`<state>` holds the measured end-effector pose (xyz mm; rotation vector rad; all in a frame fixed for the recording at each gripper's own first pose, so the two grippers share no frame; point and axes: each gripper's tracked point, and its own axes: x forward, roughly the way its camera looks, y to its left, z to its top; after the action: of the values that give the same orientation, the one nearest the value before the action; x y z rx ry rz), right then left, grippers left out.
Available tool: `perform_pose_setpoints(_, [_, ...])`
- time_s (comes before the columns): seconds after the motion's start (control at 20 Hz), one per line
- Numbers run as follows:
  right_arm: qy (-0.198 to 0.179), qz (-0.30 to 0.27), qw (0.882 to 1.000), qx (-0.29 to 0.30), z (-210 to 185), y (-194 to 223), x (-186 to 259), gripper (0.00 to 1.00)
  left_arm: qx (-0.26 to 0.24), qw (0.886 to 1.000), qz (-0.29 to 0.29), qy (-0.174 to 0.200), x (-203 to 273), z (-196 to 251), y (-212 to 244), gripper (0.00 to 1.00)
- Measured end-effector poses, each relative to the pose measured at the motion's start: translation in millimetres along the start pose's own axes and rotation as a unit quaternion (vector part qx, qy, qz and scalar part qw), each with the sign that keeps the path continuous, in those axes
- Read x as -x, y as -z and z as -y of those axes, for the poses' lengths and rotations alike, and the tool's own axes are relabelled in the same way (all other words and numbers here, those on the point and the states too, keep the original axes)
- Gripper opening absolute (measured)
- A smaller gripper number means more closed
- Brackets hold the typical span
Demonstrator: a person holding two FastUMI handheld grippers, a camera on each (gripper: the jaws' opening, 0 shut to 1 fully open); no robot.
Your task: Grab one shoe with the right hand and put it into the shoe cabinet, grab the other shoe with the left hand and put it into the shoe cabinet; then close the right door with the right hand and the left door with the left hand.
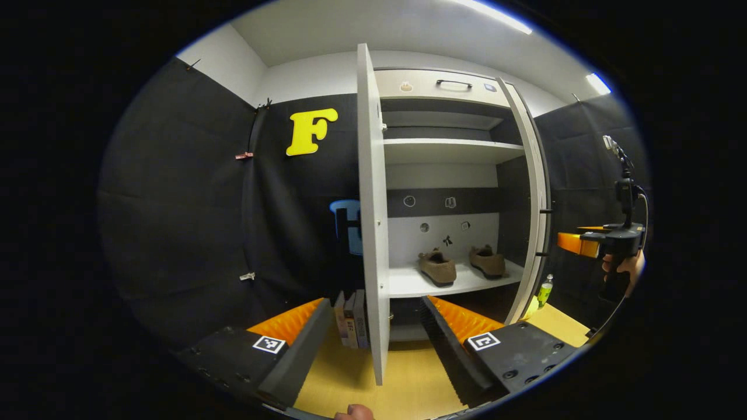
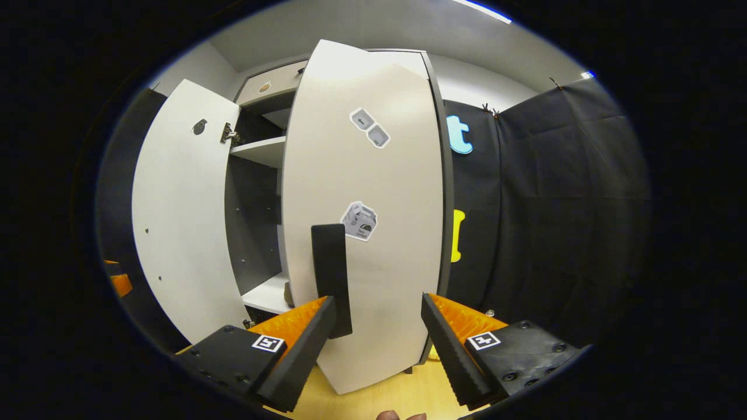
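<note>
While the right gripper (image 2: 376, 329) stands with fingers apart, holding nothing, the right door (image 2: 373, 245) is just ahead — its tall handle (image 2: 331, 280) beside the left finger. The left gripper (image 1: 373, 335) is also spread, straddling the left door (image 1: 372, 221) edge. Both shoes (image 1: 437, 267) lie on the cabinet's lower shelf (image 1: 408, 286).
</note>
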<state>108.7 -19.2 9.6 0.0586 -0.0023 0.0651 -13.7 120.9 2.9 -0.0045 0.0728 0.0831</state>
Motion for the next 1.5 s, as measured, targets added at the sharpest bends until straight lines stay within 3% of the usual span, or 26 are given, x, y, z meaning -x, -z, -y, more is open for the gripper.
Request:
perform_pose_setpoints(0.25, [-0.007,0.001,1.000,-0.008,-9.4,-1.4,15.2,0.98,0.000,1.000,0.005,-0.028,-15.7,-37.7,-4.2,0.97])
perform_pose_setpoints(0.8, [0.017,-0.007,1.000,-0.005,16.5,3.7,43.2,0.98,-0.010,0.998,0.006,-0.060,-92.9,-95.0,-3.8,0.97])
perform_pose_setpoints(1.05, [0.025,-0.010,1.000,-0.003,25.8,4.8,46.7,0.98,-0.003,0.999,0.001,-0.049,-113.2,-88.3,0.2,0.97])
perform_pose_setpoints(1.3, [0.031,-0.013,0.999,-0.010,33.4,7.5,44.8,0.98,0.028,0.997,0.000,-0.067,-109.0,-85.1,3.1,0.92])
perform_pose_setpoints(1.5, [0.033,-0.018,0.999,-0.018,39.5,9.9,44.3,0.98,0.007,0.997,0.003,-0.074,-103.6,-65.3,0.6,0.93])
